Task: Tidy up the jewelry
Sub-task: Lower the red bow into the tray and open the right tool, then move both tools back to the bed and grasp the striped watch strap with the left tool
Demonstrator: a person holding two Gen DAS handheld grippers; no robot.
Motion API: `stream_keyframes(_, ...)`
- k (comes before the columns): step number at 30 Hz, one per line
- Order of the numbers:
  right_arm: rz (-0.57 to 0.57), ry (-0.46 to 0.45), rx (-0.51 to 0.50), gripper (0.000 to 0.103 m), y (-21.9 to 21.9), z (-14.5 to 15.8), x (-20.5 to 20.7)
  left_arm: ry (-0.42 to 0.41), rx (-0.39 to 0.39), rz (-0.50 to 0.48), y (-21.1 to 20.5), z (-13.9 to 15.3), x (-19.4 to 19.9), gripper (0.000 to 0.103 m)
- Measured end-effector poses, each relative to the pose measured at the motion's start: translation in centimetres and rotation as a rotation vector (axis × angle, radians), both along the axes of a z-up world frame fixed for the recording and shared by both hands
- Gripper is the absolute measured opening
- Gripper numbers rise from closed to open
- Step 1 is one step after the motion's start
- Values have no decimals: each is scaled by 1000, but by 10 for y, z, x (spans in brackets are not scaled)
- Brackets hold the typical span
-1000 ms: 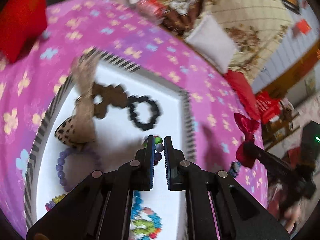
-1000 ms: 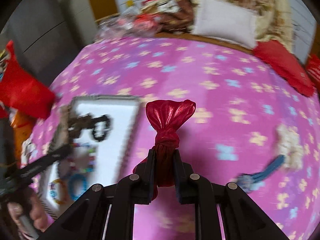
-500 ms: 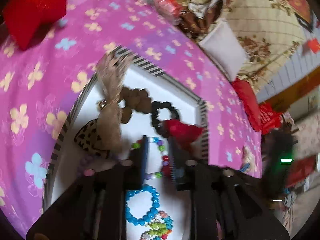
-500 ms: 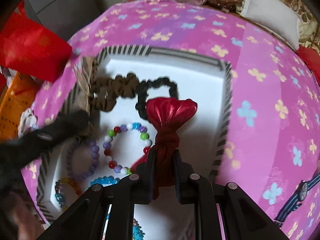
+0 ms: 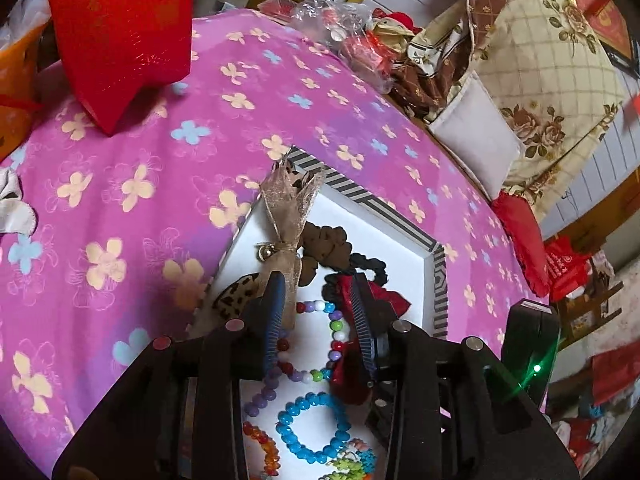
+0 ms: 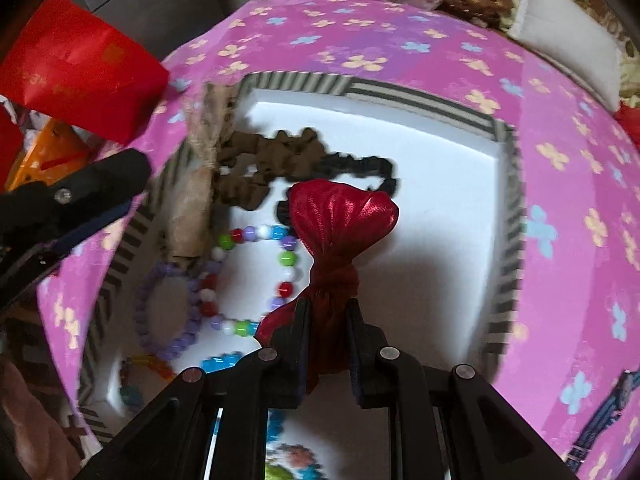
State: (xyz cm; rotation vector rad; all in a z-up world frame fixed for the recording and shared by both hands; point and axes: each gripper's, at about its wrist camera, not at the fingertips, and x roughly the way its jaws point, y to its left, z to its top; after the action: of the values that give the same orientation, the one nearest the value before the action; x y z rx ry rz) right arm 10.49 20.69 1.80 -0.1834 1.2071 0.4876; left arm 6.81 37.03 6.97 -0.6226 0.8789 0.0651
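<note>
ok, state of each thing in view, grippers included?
Right gripper: shut on the shiny red fabric bow, above the tray.
Left gripper: jaws opening, pressing on nothing.
Striped-rim white tray: open, on the pink floral cloth.
Multicoloured bead bracelet: flat in tray.
Brown scrunchie: in tray, touching the black scrunchie.
</note>
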Motion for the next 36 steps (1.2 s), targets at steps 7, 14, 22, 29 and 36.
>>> stream_keyframes(7, -59, 15, 33, 49, -19, 3, 0, 4, 17, 3, 0, -2, -1, 32)
stream_keyframes(14, -64, -116, 65, 50, -37, 41, -25, 3, 30, -12, -6, 2, -2, 33)
stream_keyframes(22, -176, -249, 34, 50, -145, 68, -102, -13, 96, -70, -37, 13, -9, 33)
stream_keyframes(29, -384, -265, -25, 50, -278, 69, -161, -72, 174, -150, -93, 38, -43, 33)
stream_keyframes(36, -589, -277, 7, 50, -381, 65, -198, -72, 189, -285, -174, 54, -98, 41)
